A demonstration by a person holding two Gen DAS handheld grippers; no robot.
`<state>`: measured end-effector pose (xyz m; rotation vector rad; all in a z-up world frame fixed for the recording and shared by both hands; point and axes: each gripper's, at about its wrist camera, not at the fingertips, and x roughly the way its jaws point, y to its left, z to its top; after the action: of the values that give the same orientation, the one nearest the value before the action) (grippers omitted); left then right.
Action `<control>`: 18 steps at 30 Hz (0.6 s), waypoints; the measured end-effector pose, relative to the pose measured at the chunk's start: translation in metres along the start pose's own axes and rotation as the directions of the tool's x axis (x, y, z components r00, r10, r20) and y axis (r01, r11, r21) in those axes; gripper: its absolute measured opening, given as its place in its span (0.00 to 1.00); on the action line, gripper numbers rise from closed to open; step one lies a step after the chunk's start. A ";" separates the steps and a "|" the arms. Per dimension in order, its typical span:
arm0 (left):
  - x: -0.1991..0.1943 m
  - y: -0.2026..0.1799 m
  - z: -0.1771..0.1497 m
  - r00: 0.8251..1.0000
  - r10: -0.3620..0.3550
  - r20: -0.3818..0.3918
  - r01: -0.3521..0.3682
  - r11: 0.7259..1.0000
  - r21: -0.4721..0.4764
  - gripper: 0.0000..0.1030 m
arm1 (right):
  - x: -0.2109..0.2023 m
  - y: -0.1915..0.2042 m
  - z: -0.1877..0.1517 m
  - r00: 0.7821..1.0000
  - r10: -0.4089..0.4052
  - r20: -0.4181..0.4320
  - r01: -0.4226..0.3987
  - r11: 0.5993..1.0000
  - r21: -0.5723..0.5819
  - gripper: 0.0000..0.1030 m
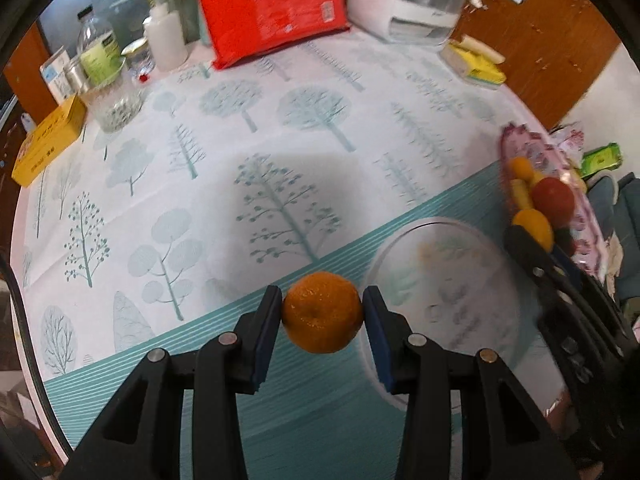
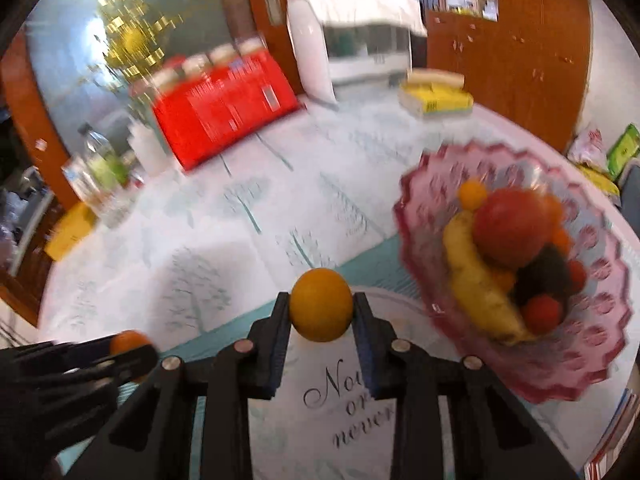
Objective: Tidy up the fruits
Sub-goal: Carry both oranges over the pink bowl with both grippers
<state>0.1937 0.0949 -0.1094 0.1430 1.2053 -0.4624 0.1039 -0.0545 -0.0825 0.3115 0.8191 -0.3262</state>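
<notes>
My left gripper (image 1: 322,312) is shut on an orange tangerine (image 1: 322,313), held above the tablecloth just left of a white plate (image 1: 476,248). My right gripper (image 2: 321,312) is shut on a smaller yellow-orange fruit (image 2: 321,305), held over the same white plate (image 2: 340,424), which bears printed script. A pink glass bowl (image 2: 600,344) to the right holds a banana (image 2: 476,280), a red apple (image 2: 510,230), small orange and red fruits and a dark one. In the left wrist view the pink bowl (image 1: 560,168) is at the right edge and the right gripper (image 1: 532,244) shows in front of it. In the right wrist view the left gripper (image 2: 132,354) shows at lower left.
At the back of the table stand a red package (image 1: 272,12), a white appliance (image 1: 408,4), a white bottle (image 1: 164,36), clear bottles and a glass jar (image 1: 114,106). A yellow box (image 1: 50,140) lies at left, a yellow-green pack (image 1: 476,64) at back right. A wooden door is behind.
</notes>
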 end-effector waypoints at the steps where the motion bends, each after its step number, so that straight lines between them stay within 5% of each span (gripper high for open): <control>1: -0.004 -0.005 0.000 1.000 -0.010 0.007 0.010 1.000 0.006 0.39 | -0.014 -0.005 0.003 1.000 0.002 0.020 -0.002 1.000 -0.002 0.30; 13: -0.059 -0.129 0.010 0.977 -0.193 0.089 0.180 0.974 0.140 0.39 | -0.109 -0.098 0.032 0.990 -0.068 0.121 0.062 0.997 0.050 0.30; 18: -0.063 -0.184 0.005 0.975 -0.202 0.088 0.184 0.967 0.179 0.39 | -0.126 -0.151 0.038 0.990 -0.083 0.111 0.075 0.995 0.072 0.30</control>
<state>0.1041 -0.0555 -0.0248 0.1456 1.0799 -0.7358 -0.0116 -0.1854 0.0152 0.3212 0.7103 -0.4423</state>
